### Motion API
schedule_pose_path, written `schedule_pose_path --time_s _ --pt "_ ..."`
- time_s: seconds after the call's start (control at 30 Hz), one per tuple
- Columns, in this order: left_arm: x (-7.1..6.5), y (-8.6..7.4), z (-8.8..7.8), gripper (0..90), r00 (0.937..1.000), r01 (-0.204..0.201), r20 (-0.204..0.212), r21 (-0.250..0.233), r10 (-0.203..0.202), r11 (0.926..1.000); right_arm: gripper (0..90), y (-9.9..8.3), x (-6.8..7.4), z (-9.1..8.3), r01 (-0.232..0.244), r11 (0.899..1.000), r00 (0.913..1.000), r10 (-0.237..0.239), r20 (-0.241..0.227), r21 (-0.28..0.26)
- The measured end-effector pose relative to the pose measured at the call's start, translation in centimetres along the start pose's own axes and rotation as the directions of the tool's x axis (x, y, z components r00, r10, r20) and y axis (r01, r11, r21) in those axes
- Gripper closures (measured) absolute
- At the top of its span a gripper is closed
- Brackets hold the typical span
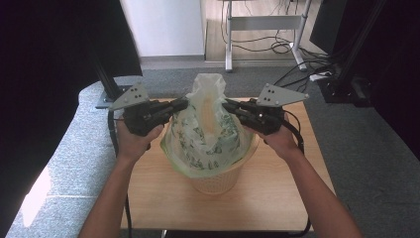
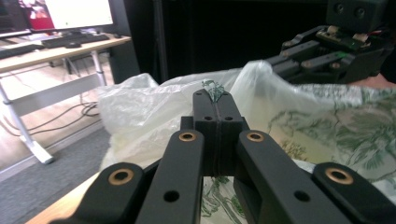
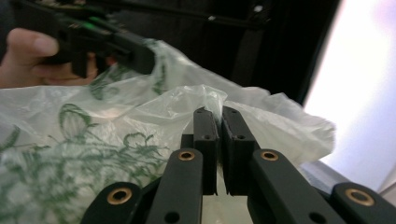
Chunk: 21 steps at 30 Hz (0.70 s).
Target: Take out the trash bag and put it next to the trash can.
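- A small wooden counter (image 1: 277,198) stands on grey carpet, with desk legs and loose cables on the floor behind it and dark equipment at both sides.
- A pale wicker basket (image 1: 214,182) sits near the middle of the counter. A thin plastic bag (image 1: 205,134) printed with green leaves lines it, with its top gathered up above the rim.
- The person's forearms come in from below, one hand on each tool.
- The left claw (image 1: 184,103) is clamped on the bag's upper edge at its left side; in the left gripper view its jaws are pressed together on a wisp of green-printed film.
- The right claw (image 1: 226,105) grips the opposite edge; in the right gripper view its jaws are nearly together, with clear film pinched at the tips.
- The step in hand appears to be holding both sides of the bag's mouth above the basket.
- The next move likely calls for both grips to hold firm and move together, so the thin film neither slips nor tears.
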<state>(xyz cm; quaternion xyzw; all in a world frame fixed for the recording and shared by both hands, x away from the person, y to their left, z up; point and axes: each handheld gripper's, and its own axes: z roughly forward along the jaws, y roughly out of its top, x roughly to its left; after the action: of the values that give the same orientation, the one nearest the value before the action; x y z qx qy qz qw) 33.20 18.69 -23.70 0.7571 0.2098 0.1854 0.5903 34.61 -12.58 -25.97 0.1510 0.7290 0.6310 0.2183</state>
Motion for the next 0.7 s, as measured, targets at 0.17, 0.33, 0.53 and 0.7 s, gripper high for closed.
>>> schedule_pose_path --time_s 0.17,0.33,0.53,0.7 --pt "-0.6 -0.3 0.8 90.0 0.9994 0.001 0.034 0.006 -0.001 1.0000 84.6 -0.3 0.7 0.8 0.000 1.000 0.9986 0.002 -0.053 0.031" --pt "-1.2 -0.6 1.6 90.0 0.9971 0.007 0.075 0.013 -0.008 0.9999 78.4 -0.7 1.1 1.8 -0.010 0.997 0.9920 0.019 -0.125 0.071" --pt "-2.1 -0.3 2.2 90.0 0.9932 -0.011 0.116 0.021 0.009 0.9997 49.0 -0.7 1.6 3.0 -0.005 0.994 0.9909 0.019 -0.133 0.105" --pt "-2.6 -0.3 2.9 90.0 0.9902 -0.015 0.140 0.034 0.010 0.9993 47.5 -0.4 2.1 3.7 0.022 0.994 0.9918 -0.008 -0.128 0.108"
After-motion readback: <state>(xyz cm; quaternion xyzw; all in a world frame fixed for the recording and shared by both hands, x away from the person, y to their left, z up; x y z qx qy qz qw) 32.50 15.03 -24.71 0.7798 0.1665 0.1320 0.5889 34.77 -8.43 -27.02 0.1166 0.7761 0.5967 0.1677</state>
